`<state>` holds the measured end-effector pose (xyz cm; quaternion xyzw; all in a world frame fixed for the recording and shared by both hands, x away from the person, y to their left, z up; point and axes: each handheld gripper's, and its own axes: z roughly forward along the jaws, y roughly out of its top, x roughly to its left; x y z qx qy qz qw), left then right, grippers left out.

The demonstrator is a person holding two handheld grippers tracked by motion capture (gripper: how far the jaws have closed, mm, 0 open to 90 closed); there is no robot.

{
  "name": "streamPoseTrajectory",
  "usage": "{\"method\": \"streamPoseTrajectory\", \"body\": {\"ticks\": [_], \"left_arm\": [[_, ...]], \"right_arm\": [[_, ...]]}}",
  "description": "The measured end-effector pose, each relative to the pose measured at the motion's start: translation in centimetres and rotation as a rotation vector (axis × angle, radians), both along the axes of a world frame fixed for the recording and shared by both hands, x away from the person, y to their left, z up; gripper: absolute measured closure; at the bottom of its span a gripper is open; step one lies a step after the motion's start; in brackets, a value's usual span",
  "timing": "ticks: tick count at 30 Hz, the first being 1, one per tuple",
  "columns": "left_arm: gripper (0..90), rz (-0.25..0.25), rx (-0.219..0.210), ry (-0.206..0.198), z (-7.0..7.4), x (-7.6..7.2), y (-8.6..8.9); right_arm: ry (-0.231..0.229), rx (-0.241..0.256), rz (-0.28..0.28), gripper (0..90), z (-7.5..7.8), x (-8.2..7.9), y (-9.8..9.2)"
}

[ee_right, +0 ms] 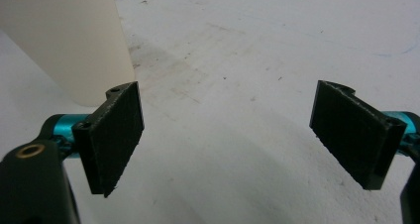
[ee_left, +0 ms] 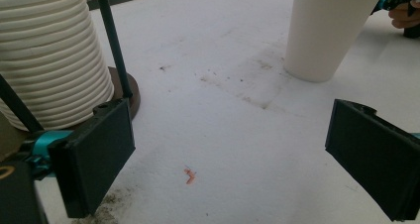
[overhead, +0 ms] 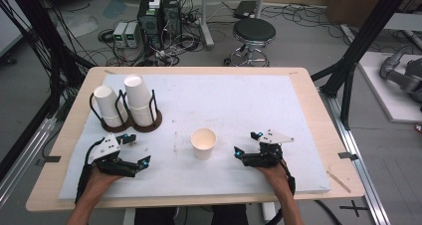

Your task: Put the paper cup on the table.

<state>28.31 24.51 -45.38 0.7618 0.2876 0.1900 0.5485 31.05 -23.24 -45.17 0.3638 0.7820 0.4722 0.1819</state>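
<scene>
A single white paper cup (overhead: pixel 203 143) stands upright and empty on the white mat (overhead: pixel 224 100), near the middle front. My left gripper (overhead: pixel 138 149) rests on the mat to the cup's left, open, with nothing between its jaws. My right gripper (overhead: pixel 247 144) sits to the cup's right, also open and empty. In the left gripper view the cup (ee_left: pixel 327 30) is ahead at the upper right, beyond the open left gripper (ee_left: pixel 233 159). In the right gripper view the cup (ee_right: pixel 69 40) stands just past the left jaw of the right gripper (ee_right: pixel 228 130), outside the gap.
Two stacks of white cups (overhead: pixel 139 98) sit upside down in black wire holders on brown bases (overhead: pixel 149 123) at the back left; one stack (ee_left: pixel 49 55) is close by the left jaw. A small red mark (ee_left: pixel 189 175) is on the mat. A stool (overhead: pixel 254 33) and computers (overhead: pixel 159 16) stand beyond the table.
</scene>
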Motion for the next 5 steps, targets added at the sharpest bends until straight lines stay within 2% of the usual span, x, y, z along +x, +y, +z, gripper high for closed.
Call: {"method": "streamPoseTrajectory", "body": {"ticks": [5], "left_arm": [[4.9,-0.010,0.011,0.018,0.03,0.21,-0.06]], "right_arm": [[-0.015,-0.011,0.004,14.0,0.01,-0.20,0.13]]}}
